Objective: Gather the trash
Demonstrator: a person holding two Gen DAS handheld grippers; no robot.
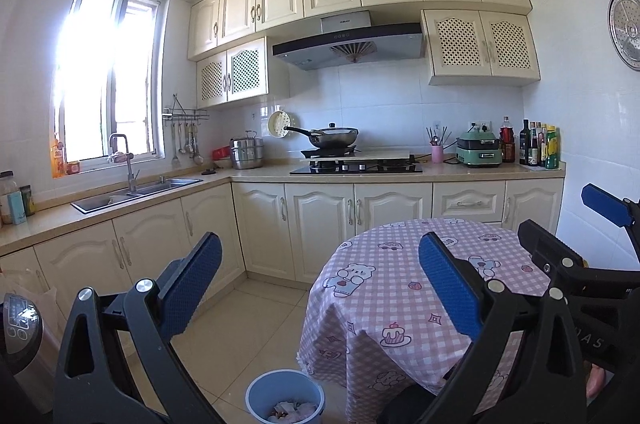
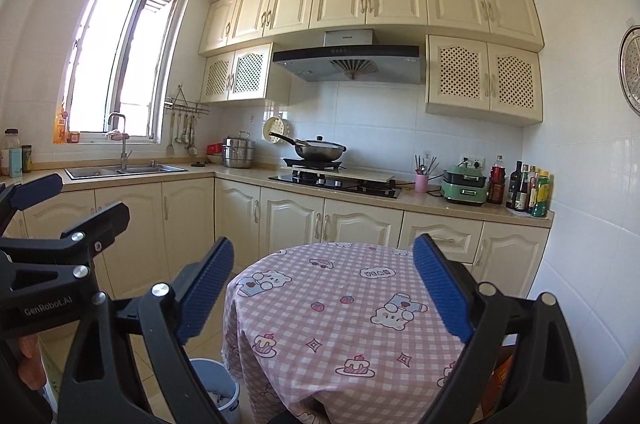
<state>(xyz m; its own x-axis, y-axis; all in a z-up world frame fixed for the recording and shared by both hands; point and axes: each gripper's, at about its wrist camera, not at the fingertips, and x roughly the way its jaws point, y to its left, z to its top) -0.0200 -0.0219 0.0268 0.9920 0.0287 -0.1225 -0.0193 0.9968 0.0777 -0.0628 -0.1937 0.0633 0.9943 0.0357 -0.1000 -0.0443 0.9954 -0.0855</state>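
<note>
- Hovering above the round table with the pink checked bear-print cloth (image 1: 400, 288), both tools carry nothing.
- Left gripper (image 1: 320, 284) has its blue ribbed pads spread wide, same deal with the right gripper (image 2: 324, 288).
- Light blue round plastic bin (image 1: 285, 398) sits on the floor tiles right at the table's left edge, crumpled white paper trash (image 1: 294, 411) inside it.
- Tabletop itself shows only the cloth.
</note>
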